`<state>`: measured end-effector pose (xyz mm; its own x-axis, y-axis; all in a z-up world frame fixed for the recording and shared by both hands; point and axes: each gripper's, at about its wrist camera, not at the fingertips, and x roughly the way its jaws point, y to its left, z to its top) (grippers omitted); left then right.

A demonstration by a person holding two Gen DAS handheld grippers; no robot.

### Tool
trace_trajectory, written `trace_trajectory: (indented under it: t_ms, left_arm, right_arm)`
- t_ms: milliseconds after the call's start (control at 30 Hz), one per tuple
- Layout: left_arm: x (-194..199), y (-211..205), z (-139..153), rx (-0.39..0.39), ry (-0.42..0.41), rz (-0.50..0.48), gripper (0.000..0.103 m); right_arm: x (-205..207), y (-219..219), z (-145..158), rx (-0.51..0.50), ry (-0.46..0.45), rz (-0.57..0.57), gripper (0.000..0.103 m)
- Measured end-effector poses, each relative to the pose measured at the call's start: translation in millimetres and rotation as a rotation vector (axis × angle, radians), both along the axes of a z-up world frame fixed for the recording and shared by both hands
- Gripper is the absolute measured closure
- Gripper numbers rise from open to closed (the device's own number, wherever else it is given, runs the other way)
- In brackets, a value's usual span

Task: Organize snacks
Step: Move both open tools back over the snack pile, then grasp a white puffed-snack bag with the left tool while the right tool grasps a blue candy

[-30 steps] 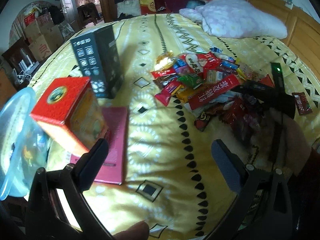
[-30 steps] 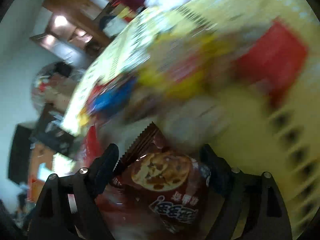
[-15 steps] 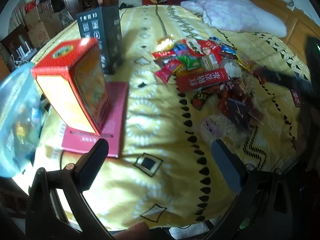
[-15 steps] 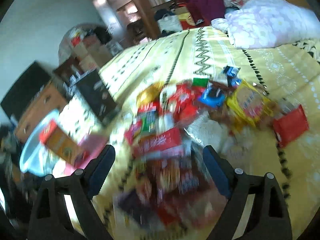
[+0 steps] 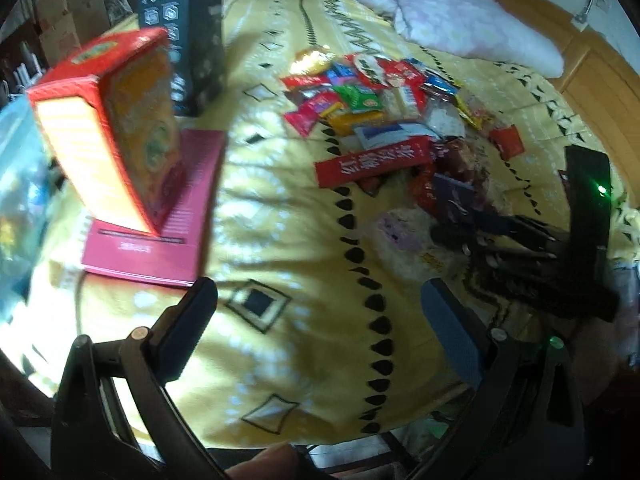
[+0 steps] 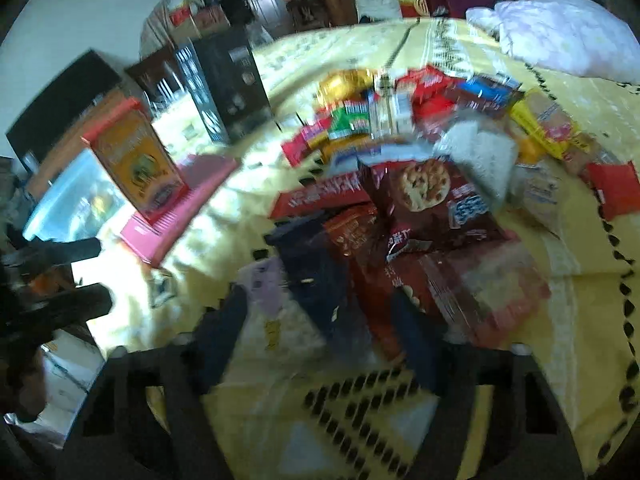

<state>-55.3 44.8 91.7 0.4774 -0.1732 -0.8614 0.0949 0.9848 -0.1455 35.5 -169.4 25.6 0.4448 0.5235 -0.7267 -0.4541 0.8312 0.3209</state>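
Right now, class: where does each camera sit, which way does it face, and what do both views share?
Left wrist: on the left gripper, facing down across the yellow bedspread; open fingers and a fingertip show.
Right wrist: on the right gripper, facing the snack pile; its jaws have just been closing, nothing clearly between.
Shared: snack pile, orange box.

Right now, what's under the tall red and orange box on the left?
The red and orange box stands on a flat pink box, which lies on the yellow bedspread. The part of the pink box beneath it is covered.
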Motion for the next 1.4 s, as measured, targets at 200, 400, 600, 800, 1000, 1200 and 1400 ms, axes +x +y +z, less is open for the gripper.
trace_trajectory:
  t_ms: [200, 400, 600, 800, 1000, 1200, 1400]
  left_arm:
    - [16.8, -32.8, -23.1, -0.089, 0.044, -0.188, 0.013]
    - [41.0, -52.8, -50.4, -0.213, 0.183, -0.115, 0.014]
    - [52.8, -85.9, -58.9, -0.150, 0.181, -0.083, 0.013]
    - [64.3, -94.2, -68.4, -0.091, 0.166, -0.014, 0.016]
    - [52.4, -86.5, -62.0, -0.046, 0.104, -0.045, 0.028]
    - [30.7, -64.9, -41.0, -0.084, 0.020, -0.083, 0.030]
    - [18.1, -61.1, 9.3, -0.065, -0.142, -0.111, 0.030]
  right_arm:
    - [-5.3, -47.5, 17.1, 0.118, 0.007, -0.105, 0.083]
    - [-15.5, -86.4, 21.2, 0.176, 0.037, -0.170, 0.083]
    - [-16.1, -93.5, 16.5, 0.194, 0.056, -0.169, 0.083]
    - [-15.1, -89.9, 12.9, 0.211, 0.062, -0.158, 0.083]
    - [-16.0, -89.7, 12.9, 0.224, 0.060, -0.157, 0.083]
    - [-17.3, -86.4, 20.3, 0.228, 0.039, -0.151, 0.083]
    - [-17.8, -83.9, 35.9, 0.226, 0.008, -0.151, 0.083]
